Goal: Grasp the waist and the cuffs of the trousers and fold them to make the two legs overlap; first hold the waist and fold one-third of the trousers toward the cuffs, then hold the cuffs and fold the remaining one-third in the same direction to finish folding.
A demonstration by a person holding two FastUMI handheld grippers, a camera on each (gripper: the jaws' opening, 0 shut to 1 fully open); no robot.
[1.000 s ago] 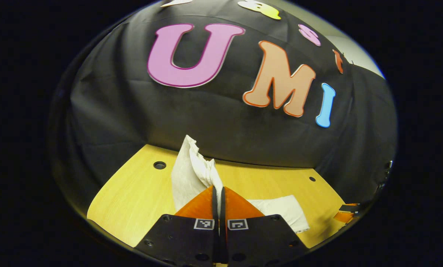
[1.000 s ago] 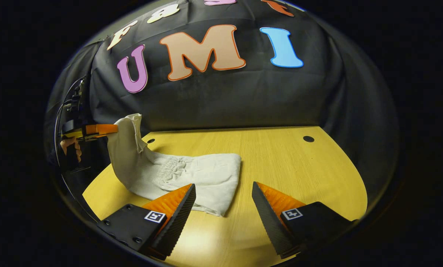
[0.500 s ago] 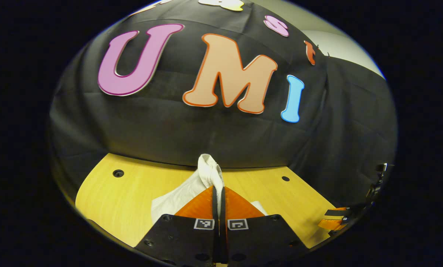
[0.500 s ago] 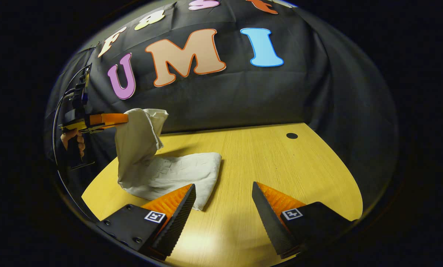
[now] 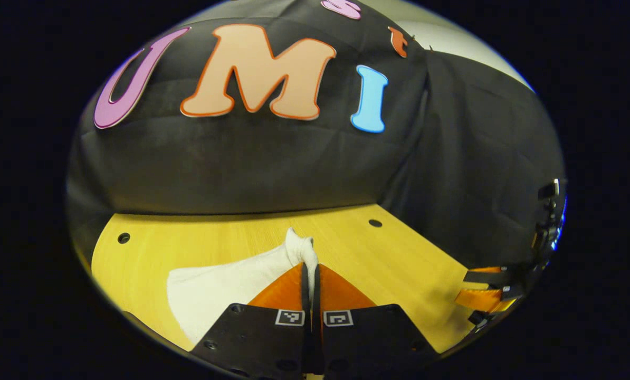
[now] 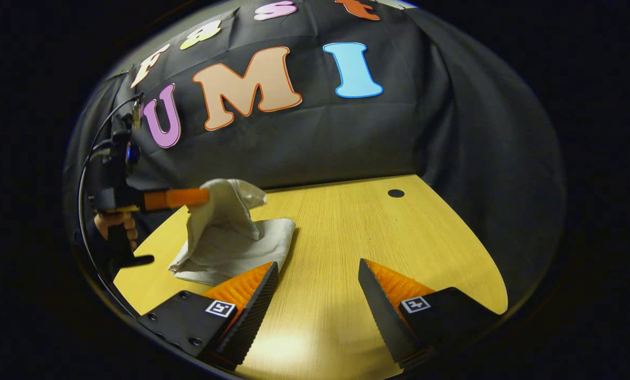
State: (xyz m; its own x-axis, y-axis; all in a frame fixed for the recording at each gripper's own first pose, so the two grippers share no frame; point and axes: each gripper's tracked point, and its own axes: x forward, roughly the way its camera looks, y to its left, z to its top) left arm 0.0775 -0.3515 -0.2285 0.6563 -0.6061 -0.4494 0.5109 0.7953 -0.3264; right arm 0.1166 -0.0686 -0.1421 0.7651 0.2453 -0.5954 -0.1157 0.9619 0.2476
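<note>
The left gripper (image 5: 311,270) is seen with its two fingers pressed together on a bunched end of the white trousers (image 5: 225,287), a small tuft of cloth poking up just past the tips. From the right gripper view the same tool (image 6: 201,196) is picked out at the left, level above the table, and a hand (image 6: 115,226) is wrapped round its handle below. The pinched end is held up off the wooden table (image 6: 346,232), and the cloth drapes down from it onto the rest of the trousers (image 6: 230,237), which lie folded in a low, compact stack at the near-left part of the tabletop. Which end of the garment is pinched cannot be told from here.

The right gripper (image 6: 317,279) is held low over the table with its fingers wide apart and nothing between them; the left-hand finger (image 6: 251,295) is just beside the near edge of the folded stack, though contact cannot be made out. In the left gripper view that gripper (image 5: 484,287) is glimpsed at the far right rim, beside the table's edge. Bare tabletop lies ahead of the parted fingers, and a dark round hole (image 6: 395,193) is seen near the far edge.
</note>
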